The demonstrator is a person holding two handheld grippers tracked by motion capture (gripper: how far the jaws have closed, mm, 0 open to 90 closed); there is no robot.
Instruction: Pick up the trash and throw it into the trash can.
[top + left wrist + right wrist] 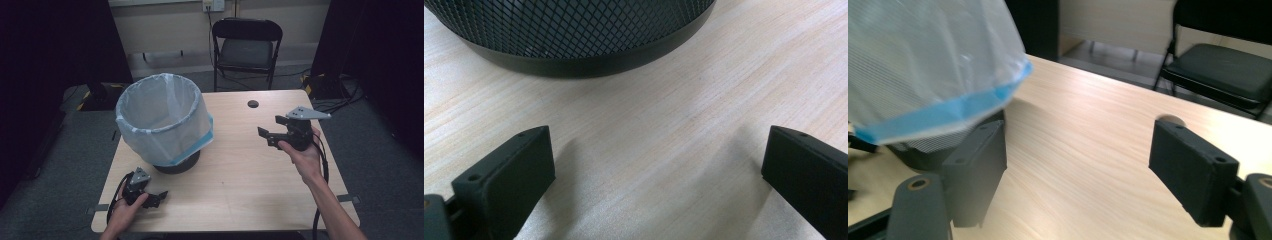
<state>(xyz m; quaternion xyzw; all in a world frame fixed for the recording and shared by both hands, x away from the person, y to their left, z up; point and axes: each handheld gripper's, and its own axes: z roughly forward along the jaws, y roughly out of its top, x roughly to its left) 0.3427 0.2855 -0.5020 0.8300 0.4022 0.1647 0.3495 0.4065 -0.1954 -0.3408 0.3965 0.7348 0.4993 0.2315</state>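
The wooden worktop [240,175] carries a black mesh wastebasket [176,164] at its left part, lined with a white plastic bag [160,117] whose blue edge hangs over the outside; behind stands a black folding chair [246,47]; the right claw [265,134] hovers released, well apart from the basket; the left claw [159,197] rests low, near the basket's base, jaws apart.

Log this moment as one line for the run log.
left hand-held gripper: open, near bin base | right hand-held gripper: open, empty | bag: lining bin
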